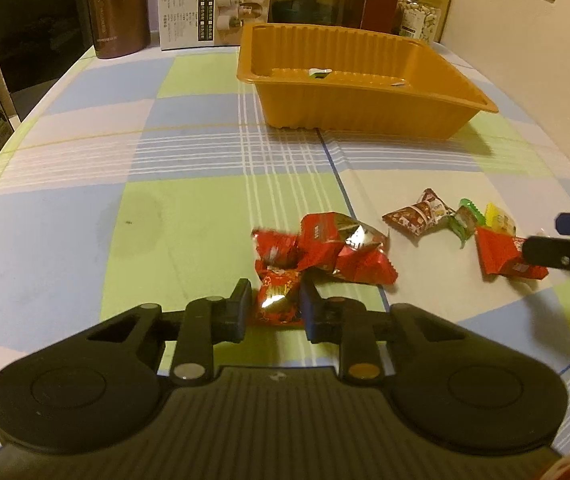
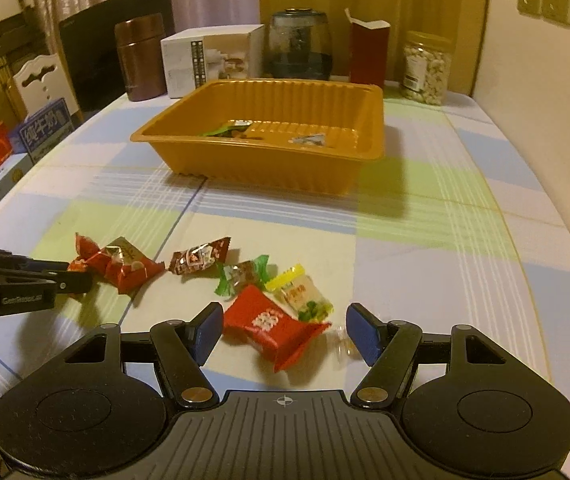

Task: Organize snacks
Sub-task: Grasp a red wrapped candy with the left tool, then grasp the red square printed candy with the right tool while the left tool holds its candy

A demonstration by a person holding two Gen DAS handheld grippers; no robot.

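Note:
My left gripper is shut on a small red foil candy at the near edge of a pile of red candies on the checked tablecloth. The same gripper shows at the left edge of the right wrist view, by that pile. My right gripper is open, its blue pads on either side of a red packet without pressing it. Beside that packet lie a yellow, a green and a brown-red candy. The orange tray stands beyond, with a few wrappers inside.
Along the table's back edge stand a brown flask, a white box, a glass jar, a red carton and a jar of nuts. Blue milk boxes sit off the left edge. A wall runs along the right.

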